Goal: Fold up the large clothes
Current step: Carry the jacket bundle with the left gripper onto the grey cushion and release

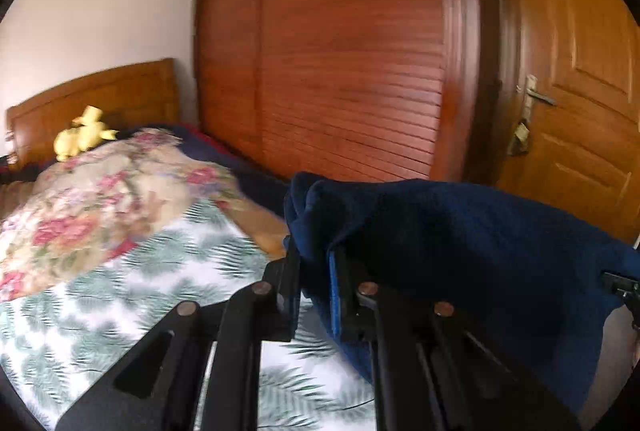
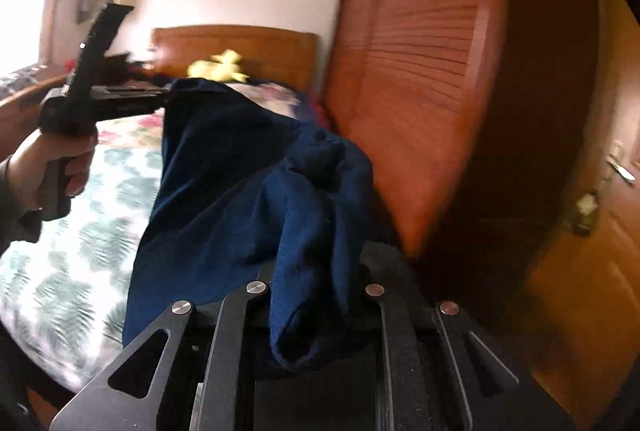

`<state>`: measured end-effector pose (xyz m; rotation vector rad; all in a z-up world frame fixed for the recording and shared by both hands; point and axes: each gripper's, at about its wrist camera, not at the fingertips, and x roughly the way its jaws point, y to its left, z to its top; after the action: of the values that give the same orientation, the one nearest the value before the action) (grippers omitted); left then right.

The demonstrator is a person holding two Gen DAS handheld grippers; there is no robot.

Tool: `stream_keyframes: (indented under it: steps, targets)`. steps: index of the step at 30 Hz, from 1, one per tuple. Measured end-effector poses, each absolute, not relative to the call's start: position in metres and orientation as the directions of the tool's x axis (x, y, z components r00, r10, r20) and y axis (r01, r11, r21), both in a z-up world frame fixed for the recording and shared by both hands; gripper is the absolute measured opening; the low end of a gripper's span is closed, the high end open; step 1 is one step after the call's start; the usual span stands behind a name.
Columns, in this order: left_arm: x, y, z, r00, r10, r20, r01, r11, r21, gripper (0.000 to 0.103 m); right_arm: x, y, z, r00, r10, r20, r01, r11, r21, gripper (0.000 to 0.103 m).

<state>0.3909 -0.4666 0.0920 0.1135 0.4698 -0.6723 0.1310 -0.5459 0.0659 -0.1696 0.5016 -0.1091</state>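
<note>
Two tools (left (image 2: 170,97), right (image 2: 316,263)) are counted on one dark blue garment (image 2: 240,167), with one bed (image 1: 132,283), one floral quilt (image 1: 92,207), one yellow plush toy (image 1: 84,137), one louvred wardrobe (image 1: 340,51) and one door (image 1: 580,71).

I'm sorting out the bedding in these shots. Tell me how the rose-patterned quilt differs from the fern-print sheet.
The rose-patterned quilt shows pink and red flowers on beige; the fern-print sheet shows green fronds on white. The quilt is heaped and rumpled toward the headboard; the sheet lies flat and spread nearer the camera. The quilt rests on top; the sheet is underneath. Both lie on the same bed.
</note>
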Motion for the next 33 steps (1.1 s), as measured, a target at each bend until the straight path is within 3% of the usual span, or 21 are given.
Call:
stream_keyframes:
  steps: [9,12,14,16,21,26,30,33]
  targets:
    - [0.397,-0.544,0.036,0.613,-0.55,-0.567,0.662,0.75,-0.012,0.01,0.127,-0.625,0.001,0.76,-0.262,-0.594,0.218,0.965,-0.147,0.015]
    - [0.395,-0.543,0.035,0.619,-0.527,-0.583,0.66,0.751,0.022,0.013,0.126,-0.626,-0.009,0.739,-0.295,-0.606,0.266,0.954,-0.141,0.029]
    - [0.391,-0.533,0.033,0.6,-0.535,-0.594,0.668,0.744,0.004,0.016,0.12,-0.629,-0.01,0.716,-0.364,-0.596,0.323,0.929,-0.178,0.051]
    - [0.383,-0.518,0.03,0.577,-0.546,-0.608,0.686,0.728,-0.003,0.017,0.117,-0.63,-0.007,0.705,-0.431,-0.563,0.368,0.901,-0.229,0.055]
    - [0.35,-0.472,0.032,0.594,-0.559,-0.578,0.694,0.72,0.016,0.019,0.112,-0.613,0.008,0.776,-0.409,-0.479,0.345,0.912,-0.22,0.055]
    - [0.31,-0.42,0.048,0.607,-0.57,-0.553,0.707,0.705,0.049,0.021,0.134,-0.607,-0.006,0.782,-0.225,-0.581,0.241,0.969,-0.05,0.055]
    - [0.278,-0.375,0.063,0.626,-0.569,-0.533,0.695,0.717,0.051,0.027,0.152,-0.609,-0.034,0.72,-0.235,-0.653,0.273,0.961,-0.044,0.055]
    - [0.254,-0.342,0.072,0.654,-0.557,-0.511,0.675,0.735,0.063,0.03,0.149,-0.602,-0.034,0.724,-0.255,-0.64,0.289,0.956,-0.054,0.055]
